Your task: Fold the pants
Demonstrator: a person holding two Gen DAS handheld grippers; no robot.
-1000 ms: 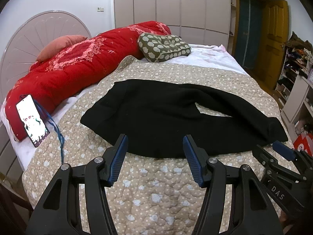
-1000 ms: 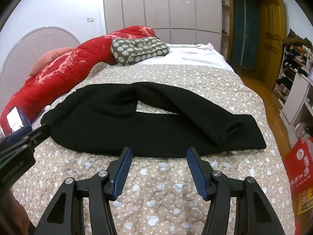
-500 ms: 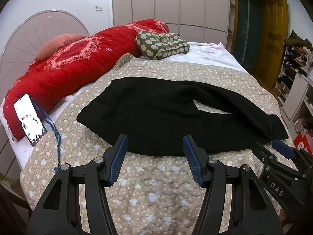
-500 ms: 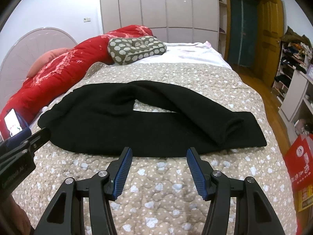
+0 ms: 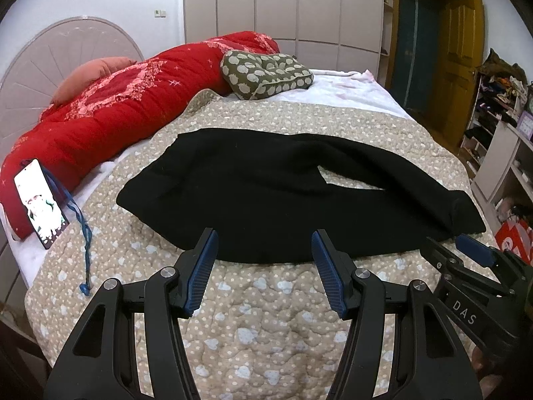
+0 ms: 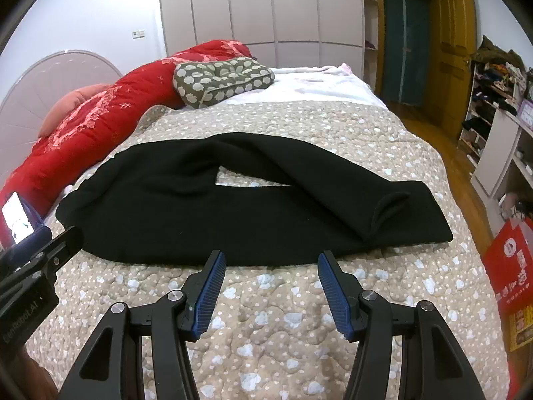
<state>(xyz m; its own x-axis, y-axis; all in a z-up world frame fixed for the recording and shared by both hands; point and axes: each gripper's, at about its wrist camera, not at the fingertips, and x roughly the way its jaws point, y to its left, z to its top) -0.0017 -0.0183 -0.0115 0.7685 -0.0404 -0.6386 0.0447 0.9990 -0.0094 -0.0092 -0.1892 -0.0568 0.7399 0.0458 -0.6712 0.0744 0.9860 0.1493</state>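
Almost nothing has changed over the last second: your left gripper (image 5: 265, 268) still hovers open and empty above the quilt (image 5: 266, 326). The black pants (image 5: 266, 193) lie flat just beyond, untouched. Your right gripper (image 6: 270, 286) is likewise open, so folding hasn't started.

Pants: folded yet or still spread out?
Spread out. The pants lie flat across the bedspread, two legs apart with bedspread showing between, far leg's end lying on the near one.
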